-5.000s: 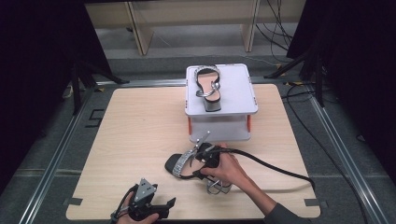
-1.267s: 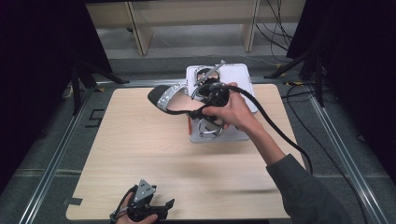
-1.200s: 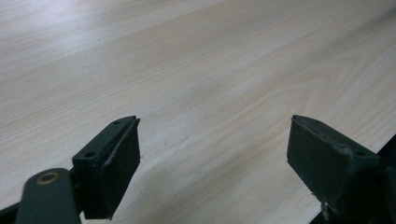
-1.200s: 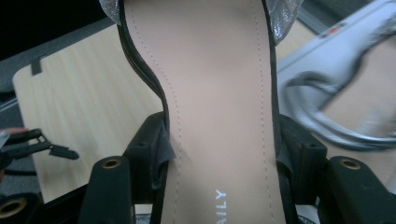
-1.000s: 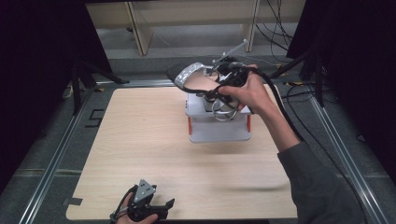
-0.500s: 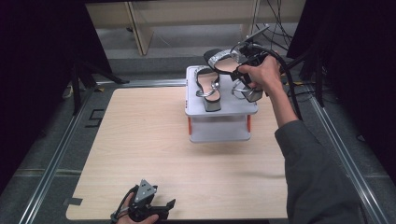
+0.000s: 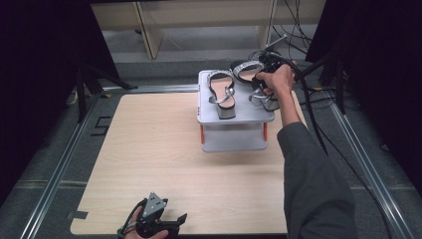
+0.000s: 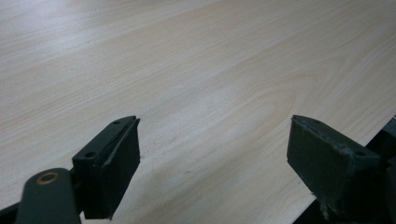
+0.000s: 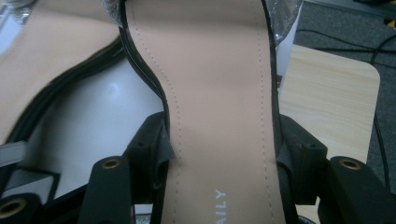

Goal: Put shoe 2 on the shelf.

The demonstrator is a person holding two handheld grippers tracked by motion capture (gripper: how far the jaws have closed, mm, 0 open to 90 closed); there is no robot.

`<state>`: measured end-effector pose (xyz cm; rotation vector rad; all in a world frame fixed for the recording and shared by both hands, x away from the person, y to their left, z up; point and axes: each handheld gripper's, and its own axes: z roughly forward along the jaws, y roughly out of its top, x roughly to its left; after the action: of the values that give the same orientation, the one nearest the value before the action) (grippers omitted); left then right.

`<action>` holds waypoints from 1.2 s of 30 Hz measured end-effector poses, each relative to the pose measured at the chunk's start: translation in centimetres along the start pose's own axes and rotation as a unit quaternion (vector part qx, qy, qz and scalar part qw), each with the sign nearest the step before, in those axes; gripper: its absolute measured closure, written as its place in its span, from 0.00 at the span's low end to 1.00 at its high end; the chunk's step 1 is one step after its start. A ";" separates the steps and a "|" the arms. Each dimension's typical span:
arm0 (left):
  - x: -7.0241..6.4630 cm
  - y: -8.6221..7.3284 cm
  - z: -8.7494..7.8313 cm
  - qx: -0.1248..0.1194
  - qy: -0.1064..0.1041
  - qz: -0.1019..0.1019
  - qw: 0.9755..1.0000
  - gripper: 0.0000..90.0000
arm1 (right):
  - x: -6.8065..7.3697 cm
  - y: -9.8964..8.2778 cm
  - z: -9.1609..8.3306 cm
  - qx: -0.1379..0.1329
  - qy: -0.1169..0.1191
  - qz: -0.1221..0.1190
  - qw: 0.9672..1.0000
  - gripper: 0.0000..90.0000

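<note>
Nearest, the left gripper [image 7: 171,221] rests at the front edge of the pale wooden table [image 7: 149,149], jaws standing wide apart over bare wood. Farther off, the right gripper [image 7: 259,82] is clamped across a black high-heeled sandal with a beige insole [image 9: 219,112], held over the right side of the grey two-tier plastic stand [image 7: 234,139], beside a matching sandal [image 7: 221,94] lying on the stand's top.

Sandal [image 9: 219,107] insole smooth matt leather; table [image 7: 149,149] pale matt wood.

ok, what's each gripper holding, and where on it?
Right gripper: shut on the black heeled sandal with tan insole, fingers clamping the sole's sides at its waist. Left gripper: open, nothing.
</note>
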<state>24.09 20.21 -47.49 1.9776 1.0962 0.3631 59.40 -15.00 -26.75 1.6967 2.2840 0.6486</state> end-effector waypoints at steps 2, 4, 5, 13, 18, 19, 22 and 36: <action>0.1 0.0 -0.1 0.002 0.000 0.002 1.000 0.18 | -0.2 0.0 0.5 0.006 -0.008 0.000 1.000 0.47; 0.2 -0.1 -0.1 0.005 0.000 0.002 1.000 0.18 | -0.3 0.1 0.8 0.009 -0.009 0.008 1.000 0.47; 0.5 0.0 -0.2 0.012 0.008 0.017 1.000 0.18 | -0.3 0.1 1.0 0.011 -0.012 0.010 1.000 0.47; 0.1 -0.1 -0.2 0.006 -0.001 0.002 1.000 0.18 | 0.1 0.3 2.0 0.014 -0.028 0.041 0.999 0.47; 0.0 -0.1 -0.2 0.004 -0.002 0.006 1.000 0.18 | 0.8 0.5 2.2 0.009 -0.033 0.057 0.998 0.45; 0.0 -0.1 -0.2 0.004 -0.002 0.007 1.000 0.18 | 0.8 0.5 2.1 0.001 -0.029 0.061 0.998 0.43; 0.0 -0.1 -0.1 0.006 -0.002 0.007 1.000 0.18 | 0.9 0.5 1.6 -0.005 0.002 0.077 0.997 0.33; 0.0 -0.1 -0.1 0.001 -0.001 0.003 1.000 0.18 | 0.0 0.7 -0.2 -0.024 0.026 0.077 0.996 0.29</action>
<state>23.92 20.28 -47.50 1.9831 1.0907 0.3615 59.92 -14.82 -26.27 1.8684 2.1682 0.7806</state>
